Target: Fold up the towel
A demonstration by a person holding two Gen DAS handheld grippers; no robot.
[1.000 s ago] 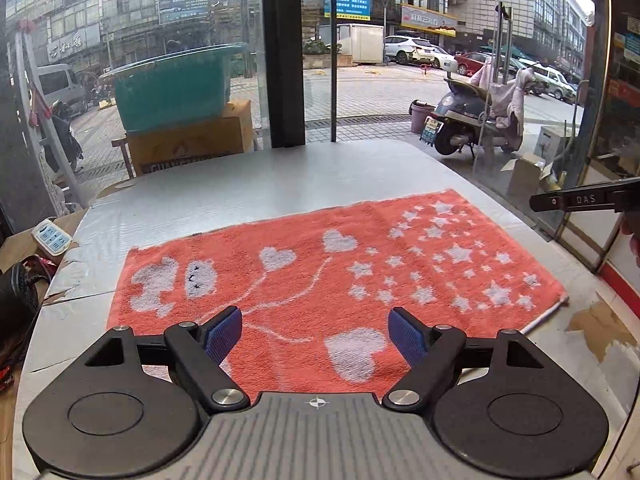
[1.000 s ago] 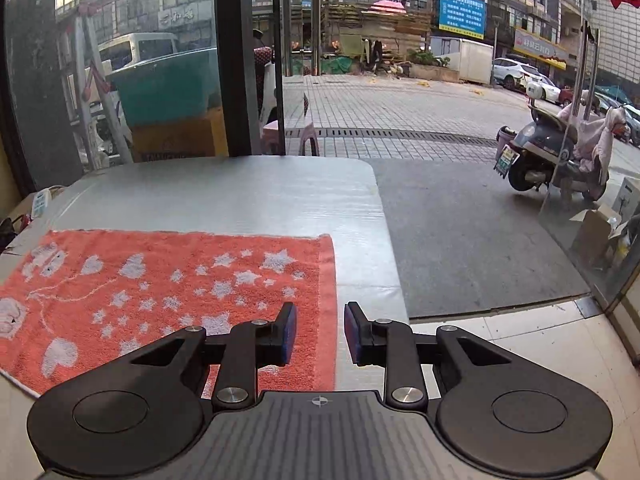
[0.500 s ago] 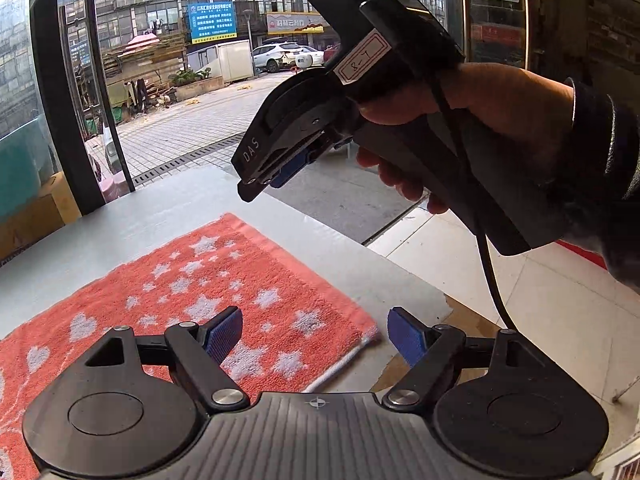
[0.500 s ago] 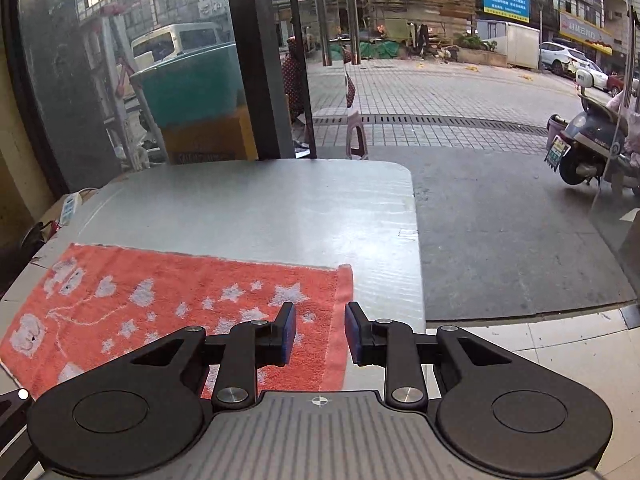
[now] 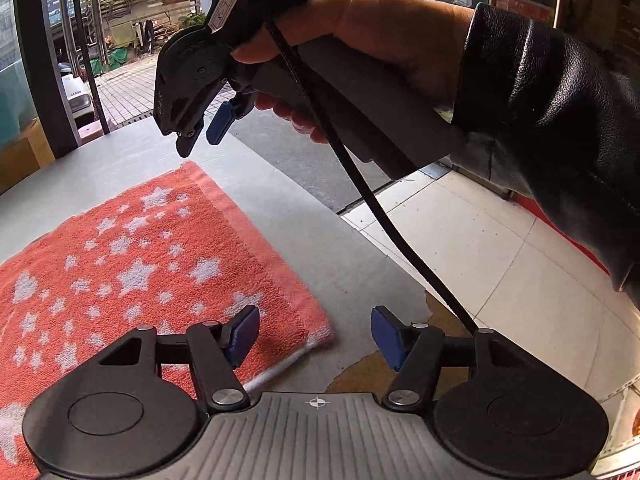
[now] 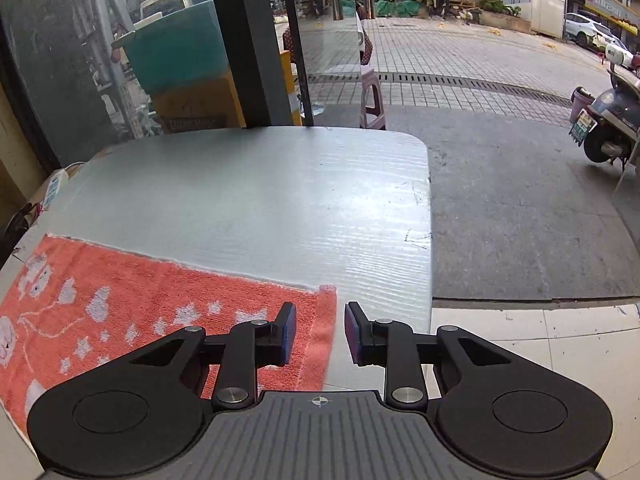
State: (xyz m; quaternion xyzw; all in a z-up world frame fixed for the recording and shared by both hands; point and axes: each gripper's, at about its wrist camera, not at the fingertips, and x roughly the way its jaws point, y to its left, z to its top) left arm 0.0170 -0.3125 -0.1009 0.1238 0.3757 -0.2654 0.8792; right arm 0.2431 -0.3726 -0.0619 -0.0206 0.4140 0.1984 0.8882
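1. Containers: a green tub (image 6: 176, 48) sits on a yellow box (image 6: 196, 108) outside the glass; what is inside either cannot be told
2. Towel (image 5: 132, 264), orange with white stars, lies flat on the grey table (image 6: 260, 208), its short end near the table's edge
3. Left gripper (image 5: 314, 334) hangs over the towel's near corner; left pad over the cloth, right pad past the table edge, corner lying below the gap; jaws are closing, apart, nothing pressed between them
4. Right gripper (image 6: 320, 334) sits over the towel's far corner; left pad over the cloth, right pad over bare table, the towel's end edge under the gap; jaws narrowly apart, not clamped on anything
5. Right hand (image 5: 372, 40) in a black sleeve (image 5: 560, 120) grips the handle from above, gripper tilted down toward the table, a black cable (image 5: 360, 184) trailing from it
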